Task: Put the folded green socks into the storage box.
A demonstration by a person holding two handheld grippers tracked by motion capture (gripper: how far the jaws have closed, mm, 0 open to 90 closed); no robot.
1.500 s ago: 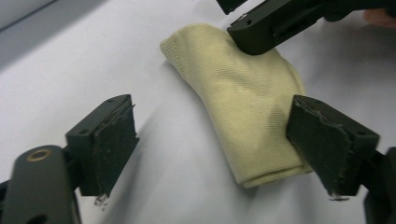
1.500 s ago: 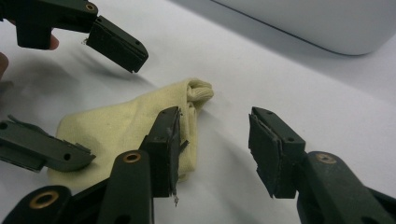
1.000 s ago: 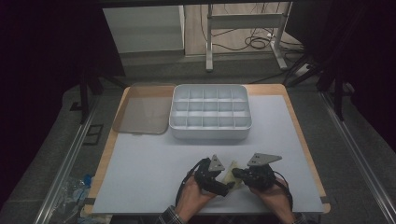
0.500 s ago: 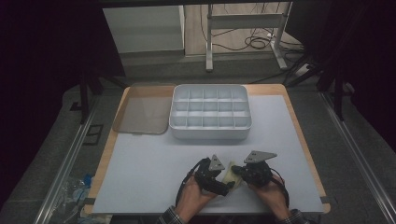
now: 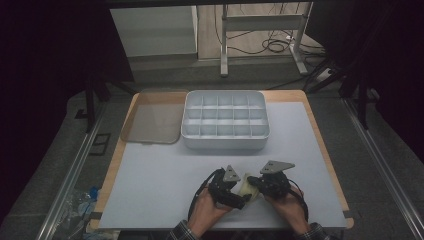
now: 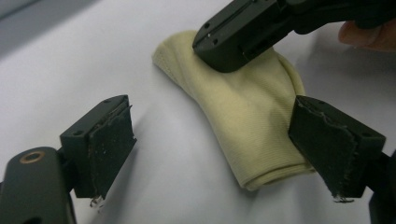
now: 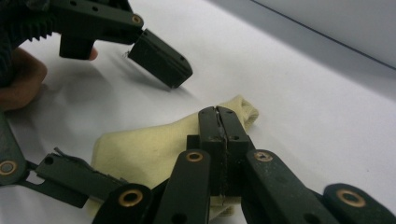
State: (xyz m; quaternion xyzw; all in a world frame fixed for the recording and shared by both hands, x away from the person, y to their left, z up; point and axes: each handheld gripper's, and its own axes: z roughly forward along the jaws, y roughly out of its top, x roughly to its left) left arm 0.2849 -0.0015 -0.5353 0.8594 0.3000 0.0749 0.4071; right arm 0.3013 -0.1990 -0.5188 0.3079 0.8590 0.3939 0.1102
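Note:
A pale yellow sock [image 5: 247,185] lies flat on the white table near the front edge. In the left gripper view the sock [image 6: 243,107] runs between the wide-open jaws of my left gripper [image 6: 219,144], whose pads do not touch it. My right gripper [image 6: 224,46] comes in from the far side with its tips pressed into the sock's upper part, where the fabric creases. In the right gripper view my right gripper [image 7: 222,116] is shut tight on the sock [image 7: 149,149]. In the high view my left gripper [image 5: 243,194] and right gripper [image 5: 256,183] face each other over the sock.
A white compartment box [image 5: 225,143] stands at the middle back of the table, its cells looking empty. A clear lid [image 5: 150,122] lies flat to its left. The wooden table edge [image 5: 325,160] borders the white mat on the right.
Both hands stay at the sock near the front edge. No clear shift of the sock or the grippers shows in the high view.

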